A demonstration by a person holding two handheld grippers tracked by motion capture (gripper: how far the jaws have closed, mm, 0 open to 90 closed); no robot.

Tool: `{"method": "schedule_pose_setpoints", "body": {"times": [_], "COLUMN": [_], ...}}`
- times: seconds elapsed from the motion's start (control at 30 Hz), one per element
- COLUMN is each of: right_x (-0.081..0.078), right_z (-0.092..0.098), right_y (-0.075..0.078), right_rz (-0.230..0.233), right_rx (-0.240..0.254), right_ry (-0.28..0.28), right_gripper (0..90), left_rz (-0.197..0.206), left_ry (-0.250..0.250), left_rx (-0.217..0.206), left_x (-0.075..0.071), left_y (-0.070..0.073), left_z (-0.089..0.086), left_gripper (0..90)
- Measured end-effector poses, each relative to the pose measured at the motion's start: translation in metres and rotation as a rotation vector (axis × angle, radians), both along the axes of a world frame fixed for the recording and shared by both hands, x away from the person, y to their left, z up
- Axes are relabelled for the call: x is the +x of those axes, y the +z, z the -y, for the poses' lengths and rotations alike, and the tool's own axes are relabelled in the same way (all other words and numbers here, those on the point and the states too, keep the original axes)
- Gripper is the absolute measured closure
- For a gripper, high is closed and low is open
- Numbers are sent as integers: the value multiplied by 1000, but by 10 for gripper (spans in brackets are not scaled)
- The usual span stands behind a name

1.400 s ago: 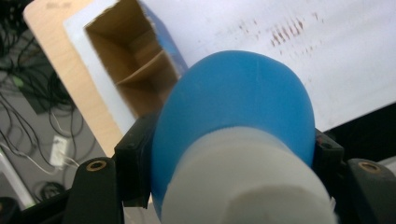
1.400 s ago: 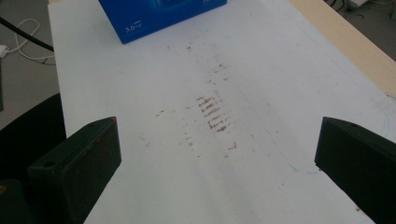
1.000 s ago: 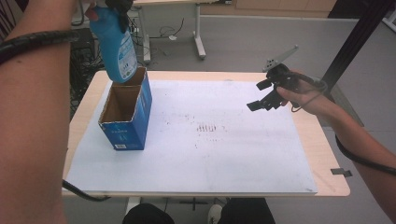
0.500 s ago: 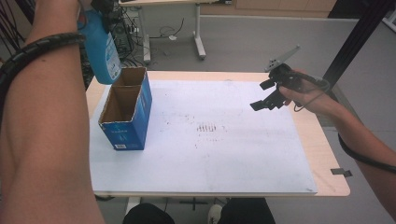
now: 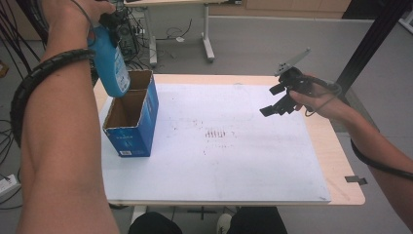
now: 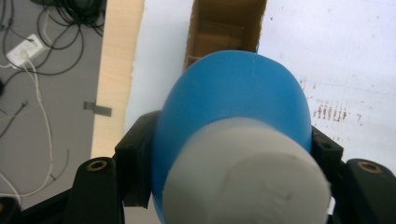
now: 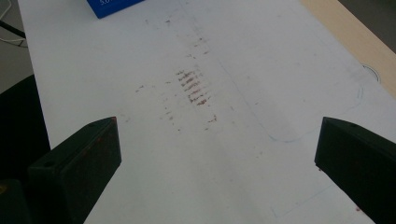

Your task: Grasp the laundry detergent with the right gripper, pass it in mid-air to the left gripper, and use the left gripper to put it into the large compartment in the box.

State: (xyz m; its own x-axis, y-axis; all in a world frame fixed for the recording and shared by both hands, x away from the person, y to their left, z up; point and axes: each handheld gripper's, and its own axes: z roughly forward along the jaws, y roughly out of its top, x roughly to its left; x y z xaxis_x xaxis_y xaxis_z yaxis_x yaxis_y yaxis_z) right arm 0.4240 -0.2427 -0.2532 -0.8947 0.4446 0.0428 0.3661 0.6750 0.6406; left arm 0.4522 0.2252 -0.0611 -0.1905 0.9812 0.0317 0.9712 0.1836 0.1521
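You're clamping the blue plastic bottle with its white cap in your left gripper, hanging it base-down above the open blue cardboard box for a straight drop, while your right gripper is hovering wide open and empty, clear of the work.

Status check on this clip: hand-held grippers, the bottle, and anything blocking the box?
Left hand-held gripper shut on blue bottle, hanging over open blue box. Right hand-held gripper open, empty, held above the table. Box opening unobstructed.

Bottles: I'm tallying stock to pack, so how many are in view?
1. The blue bottle is clamped in the left gripper, hanging above the open cardboard box. Others could be hidden inside it.
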Motion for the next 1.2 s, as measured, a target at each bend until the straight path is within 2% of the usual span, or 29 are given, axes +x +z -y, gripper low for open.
{"method": "schedule_pose_setpoints", "body": {"times": [0.4, 0.57, 0.9, 1.2], "right_x": [0, -1, -3, -3], "right_z": [-3, -3, -4, -6], "right_y": [1, 2, 4, 1], "right_rz": [9, 14, 19, 13], "right_rx": [-6, -9, -19, -33], "right_ry": [6, 8, 1, -3], "right_gripper": [3, 3, 3, 3], "left_rz": [-21, -20, -44, -42], "left_ry": [17, 20, 11, 11], "left_rx": [-12, -14, -31, -35], "left_x": [-1, 0, 5, 5], "left_y": [-32, -49, -86, -118], "left_z": [-12, -13, -10, -11], "left_gripper": [354, 355, 355, 355]}}
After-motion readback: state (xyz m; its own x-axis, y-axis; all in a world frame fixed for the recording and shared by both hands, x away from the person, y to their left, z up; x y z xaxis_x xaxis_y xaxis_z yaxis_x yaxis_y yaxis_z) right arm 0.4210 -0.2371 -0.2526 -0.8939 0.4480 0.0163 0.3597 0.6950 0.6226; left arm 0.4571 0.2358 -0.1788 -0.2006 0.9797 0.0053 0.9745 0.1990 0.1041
